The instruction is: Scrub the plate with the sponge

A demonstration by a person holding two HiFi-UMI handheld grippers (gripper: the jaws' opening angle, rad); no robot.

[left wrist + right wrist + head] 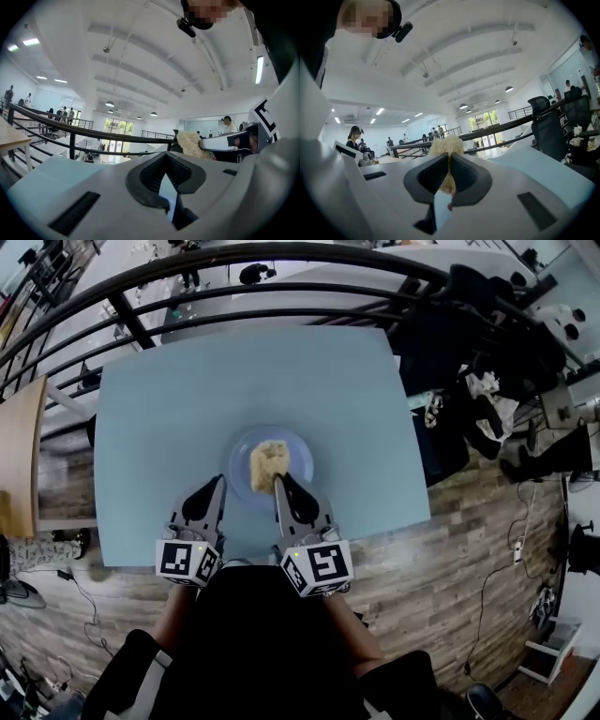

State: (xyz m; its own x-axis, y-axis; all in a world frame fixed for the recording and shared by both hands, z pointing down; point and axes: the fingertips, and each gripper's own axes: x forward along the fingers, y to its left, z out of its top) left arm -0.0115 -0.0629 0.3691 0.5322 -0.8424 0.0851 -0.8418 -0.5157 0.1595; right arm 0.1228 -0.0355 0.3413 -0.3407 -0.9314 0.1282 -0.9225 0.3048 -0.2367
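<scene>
Two grippers are positioned over the table's (178,409) near edge. Right gripper (278,484): jaws clamped on the sponge (269,463), which lies on the plate (239,448), midway along that edge. Left gripper (219,482): jaws closed together, empty, just beside the plate's left rim.

Left gripper (219,486) and right gripper (279,484): light grey housings, black tapered jaw pads. White marker cube (187,561) printed with black squares on each. Black top (253,634); white stripe along dark sleeve (150,673).
</scene>
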